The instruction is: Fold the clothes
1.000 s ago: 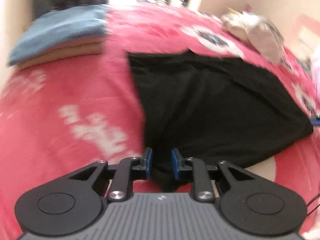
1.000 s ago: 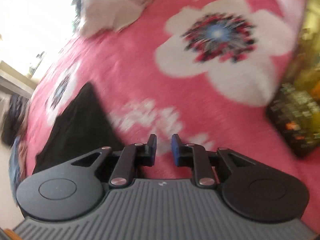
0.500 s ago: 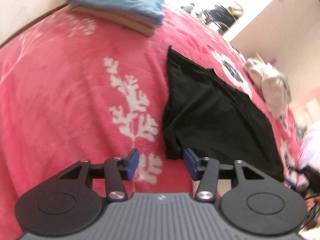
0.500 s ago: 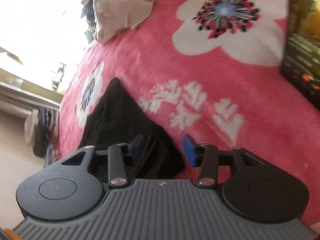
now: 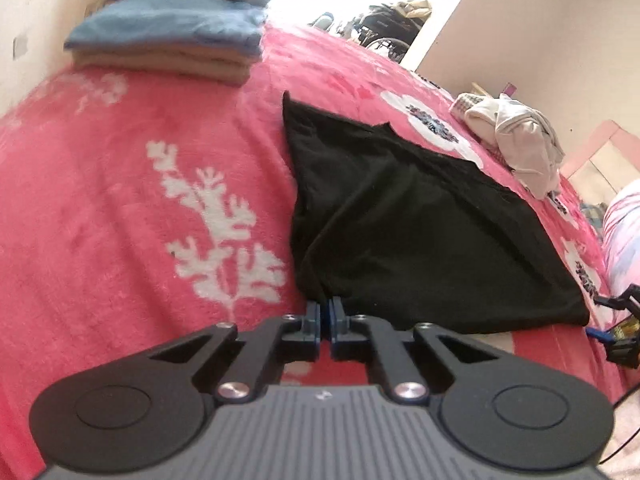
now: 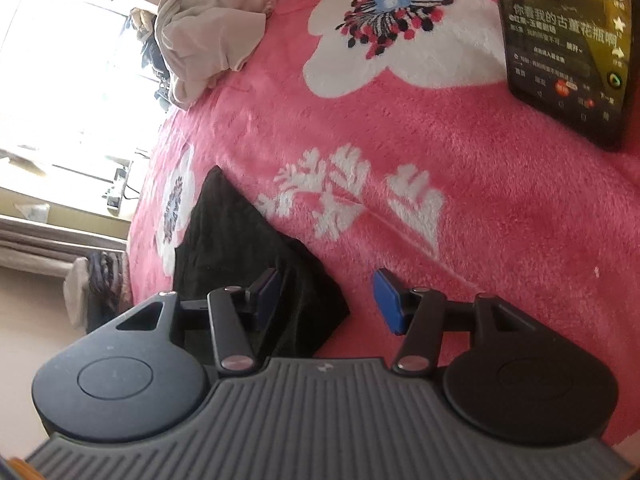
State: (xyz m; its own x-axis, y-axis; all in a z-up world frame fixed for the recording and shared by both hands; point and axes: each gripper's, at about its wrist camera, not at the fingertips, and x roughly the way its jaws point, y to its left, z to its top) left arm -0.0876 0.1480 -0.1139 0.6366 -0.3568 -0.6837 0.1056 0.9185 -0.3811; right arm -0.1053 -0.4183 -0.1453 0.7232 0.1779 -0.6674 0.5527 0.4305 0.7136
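Observation:
A black garment lies spread flat on the pink flowered blanket. In the left wrist view my left gripper is shut on its near left corner, and the cloth's creases run in toward the pads. In the right wrist view the garment's other near corner lies between the fingers of my right gripper, close to the left pad. The right jaws stand apart and are opening, with the pads not pressing the cloth.
A folded stack of blue and tan clothes sits at the blanket's far left. A crumpled cream pile lies at the far right. A lit phone screen rests on the blanket right of the right gripper.
The left gripper opened wide, came down at the garment's near corner and shut there. The right gripper slid over to the other corner and its jaws spread around it.

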